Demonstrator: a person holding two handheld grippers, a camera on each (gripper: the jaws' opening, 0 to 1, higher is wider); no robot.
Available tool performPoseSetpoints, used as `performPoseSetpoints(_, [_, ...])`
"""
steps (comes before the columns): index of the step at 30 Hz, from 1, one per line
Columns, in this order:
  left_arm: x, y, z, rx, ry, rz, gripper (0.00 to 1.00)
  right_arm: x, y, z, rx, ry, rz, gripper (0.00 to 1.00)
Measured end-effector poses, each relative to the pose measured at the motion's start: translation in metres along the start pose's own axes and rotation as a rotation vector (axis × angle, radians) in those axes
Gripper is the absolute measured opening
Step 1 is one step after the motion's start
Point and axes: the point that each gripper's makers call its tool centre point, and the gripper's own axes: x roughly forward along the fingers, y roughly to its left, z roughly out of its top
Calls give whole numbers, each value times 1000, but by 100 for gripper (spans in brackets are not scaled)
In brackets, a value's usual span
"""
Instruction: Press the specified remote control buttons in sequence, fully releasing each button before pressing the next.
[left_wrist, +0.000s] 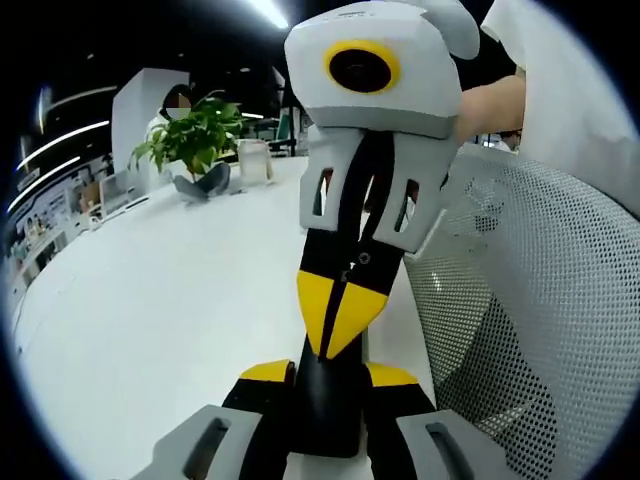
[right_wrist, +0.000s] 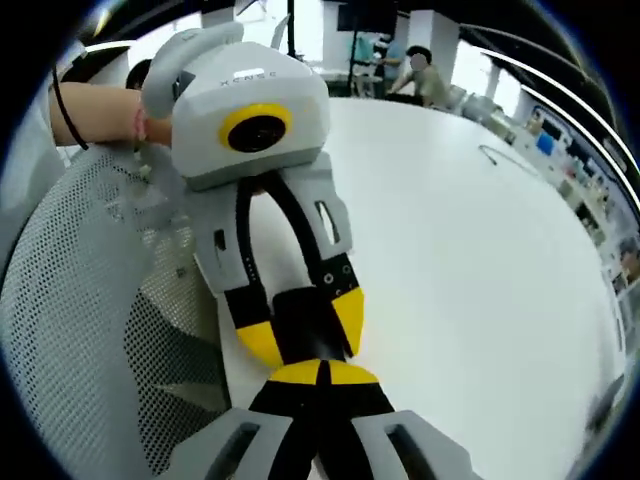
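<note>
**Remote pinched in L gripper, R tips closed against it**

Remote (left_wrist: 325, 420) is mostly hidden: just a slim, flat black slab wedged between the L gripper (left_wrist: 330, 375) jaws, its lower end cut off by the frame edge. Buttons and markings can't be made out in either view. In the right gripper view the same black slab (right_wrist: 300, 312) sits clamped between the L gripper's yellow-tipped jaws, over the table edge.

R gripper (left_wrist: 340, 315) comes in from above w/ its jaws closed tight together, holding nothing. The yellow tips form one wedge whose point meets the remote's face. Seen in its own view (right_wrist: 320, 373), the tips are pressed together right at the remote's near end.

The hand (left_wrist: 490, 105) behind the R gripper is partly covered by the gripper's body.

Containers: leafy green plant (left_wrist: 190, 140) in a dark rounded pot (left_wrist: 205, 182). A pale jar (left_wrist: 254, 160) is just beside it, contents unclear.

Table (left_wrist: 180, 300) is smooth, white and matte. Chair back (left_wrist: 540, 300) is grey perforated mesh, curved, beside the table edge.
</note>
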Motion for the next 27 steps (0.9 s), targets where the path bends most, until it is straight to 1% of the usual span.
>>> performPoseSetpoints(3, [0, -1, 0, 0, 1, -4, 26, 0, 1, 0, -26, 13, 16, 0])
performPoseSetpoints(8, [-2, -2, 0, 0, 0, -6, 26, 0, 3, 1, -24, 7, 7, 0])
performPoseSetpoints(11, [-3, -2, 0, 2, 1, -6, 26, 0, 4, 3, -108, 34, 10, 0])
performPoseSetpoints(13, [-4, -1, 0, 1, 0, -5, 26, 1, 4, 4, -105, 37, 14, 0])
performPoseSetpoints(16, [-4, -1, 0, 0, -2, -7, 26, 0, 3, 4, -82, 21, 18, 0])
performPoseSetpoints(18, [-4, -1, 0, 1, -1, -7, 26, 0, 4, 3, -105, -8, 15, 0])
performPoseSetpoints(20, [-4, -1, -1, 1, 1, -7, 26, 0, 4, 3, -145, -24, 14, 0])
performPoseSetpoints(22, [-4, 0, -1, 0, 1, -6, 26, 0, 4, 2, -161, -36, 19, 0])
performPoseSetpoints(27, [-3, 0, 0, 0, 3, -4, 26, -2, 5, 3, -143, -67, 42, 0])
